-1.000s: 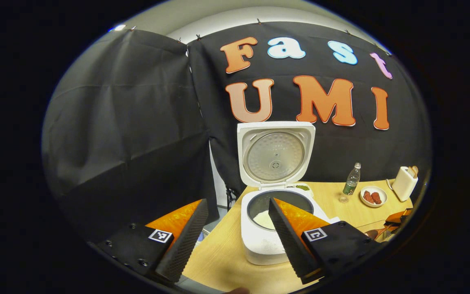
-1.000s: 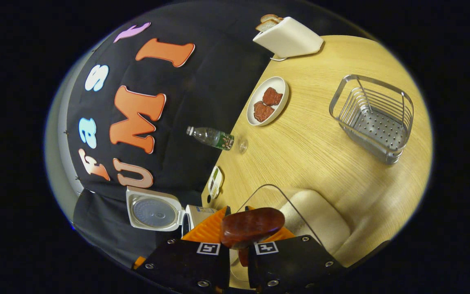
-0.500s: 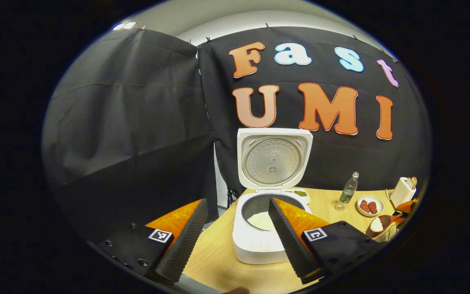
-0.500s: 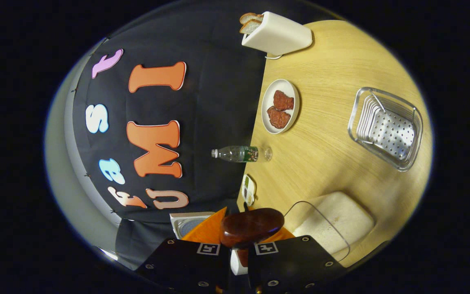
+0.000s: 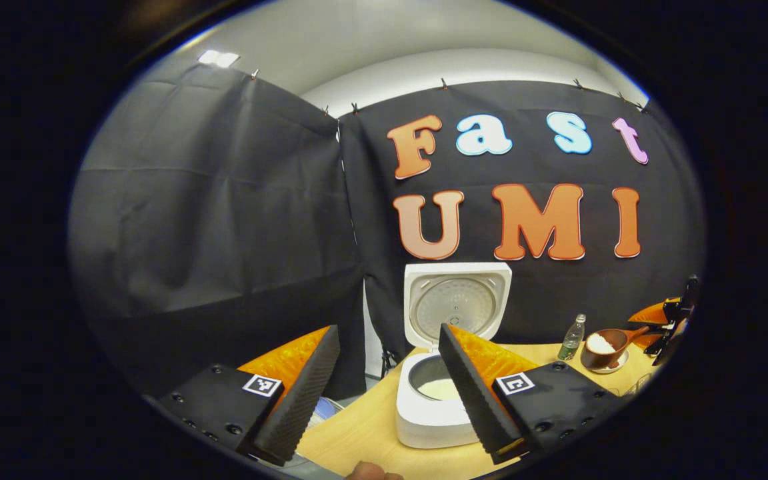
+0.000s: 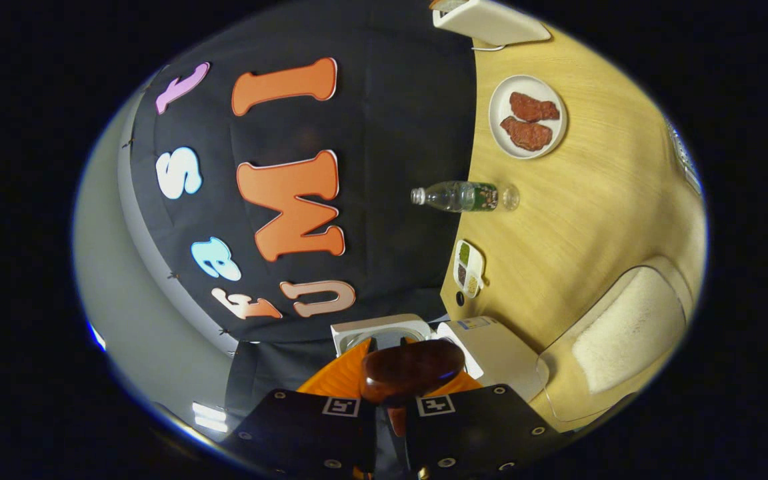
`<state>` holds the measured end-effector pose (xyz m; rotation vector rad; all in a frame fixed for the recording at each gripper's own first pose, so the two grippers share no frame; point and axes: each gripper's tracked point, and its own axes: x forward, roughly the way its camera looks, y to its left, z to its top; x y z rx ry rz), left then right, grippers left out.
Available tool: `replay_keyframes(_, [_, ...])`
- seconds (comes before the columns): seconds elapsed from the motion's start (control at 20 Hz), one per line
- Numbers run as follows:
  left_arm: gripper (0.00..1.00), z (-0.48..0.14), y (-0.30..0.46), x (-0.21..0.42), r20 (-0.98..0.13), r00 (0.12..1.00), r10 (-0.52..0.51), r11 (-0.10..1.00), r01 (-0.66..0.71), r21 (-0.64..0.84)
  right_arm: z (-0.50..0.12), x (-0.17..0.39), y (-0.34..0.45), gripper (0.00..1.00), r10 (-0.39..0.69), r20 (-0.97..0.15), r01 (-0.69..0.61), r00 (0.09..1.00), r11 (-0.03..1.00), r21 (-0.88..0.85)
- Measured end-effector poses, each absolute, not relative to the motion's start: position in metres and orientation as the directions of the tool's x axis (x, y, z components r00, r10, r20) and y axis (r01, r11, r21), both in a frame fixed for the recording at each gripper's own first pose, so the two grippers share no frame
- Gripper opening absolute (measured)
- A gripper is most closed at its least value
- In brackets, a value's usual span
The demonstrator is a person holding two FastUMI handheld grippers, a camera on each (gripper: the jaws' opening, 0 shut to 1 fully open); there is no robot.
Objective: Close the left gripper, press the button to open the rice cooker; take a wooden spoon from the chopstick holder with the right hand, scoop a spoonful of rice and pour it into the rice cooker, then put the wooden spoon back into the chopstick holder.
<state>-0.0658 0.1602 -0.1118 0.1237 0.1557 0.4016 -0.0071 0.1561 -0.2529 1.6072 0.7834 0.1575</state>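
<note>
The white rice cooker (image 5: 434, 417) stands on the wooden table with its lid (image 5: 456, 303) up and white rice in the pot. My left gripper (image 5: 387, 333) hangs open and empty, well back from it. At the far right the wooden spoon (image 5: 601, 345), its bowl heaped with rice, floats above the table, and my right gripper (image 5: 669, 319) is shut on its handle. In the right gripper view, rolled sideways, the spoon (image 6: 411, 370) juts out between the fingers of the right gripper (image 6: 401, 397), with the cooker (image 6: 491, 353) just beyond and the clear rice box (image 6: 624, 333) further right.
A water bottle (image 6: 461, 197), a plate of red meat (image 6: 527, 117), a small divided dish (image 6: 468, 268) and a toaster (image 6: 491, 17) line the back of the table. A metal rack's edge (image 6: 685, 160) shows at the right. A hand's edge (image 5: 371, 473) shows at the bottom.
My right gripper has lifted the loaded spoon out of the rice box and carried it toward the cooker. My left gripper has drawn back and tilted up, staying open.
</note>
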Motion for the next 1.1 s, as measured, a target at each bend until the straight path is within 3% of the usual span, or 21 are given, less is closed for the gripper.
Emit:
replay_keyframes(0.05, [1.0,-0.106,0.162,-0.068,-0.11,0.909,0.402,0.91,-0.383,0.16,-0.249,0.0,0.166,0.17,0.575,-0.323,0.385,0.751,0.016,0.923])
replay_keyframes(0.2, [0.96,-0.1,0.167,-0.076,-0.085,0.91,0.405,0.91,-0.392,0.132,-0.239,0.018,0.195,0.17,0.603,-0.304,0.359,0.738,0.03,0.933])
replay_keyframes(0.3, [1.0,-0.108,0.176,-0.084,-0.103,0.903,0.418,0.906,-0.404,0.13,-0.236,0.03,0.213,0.17,0.616,-0.297,0.351,0.73,0.036,0.936])
replay_keyframes(0.7, [0.96,-0.123,0.23,-0.113,-0.141,0.845,0.515,0.856,-0.5,0.134,-0.244,0.065,0.297,0.17,0.675,-0.281,0.35,0.682,0.036,0.936])
replay_keyframes(1.1, [0.96,-0.139,0.259,-0.116,-0.19,0.813,0.55,0.834,-0.521,0.182,-0.287,0.089,0.35,0.17,0.66,-0.393,0.288,0.64,0.268,0.92])
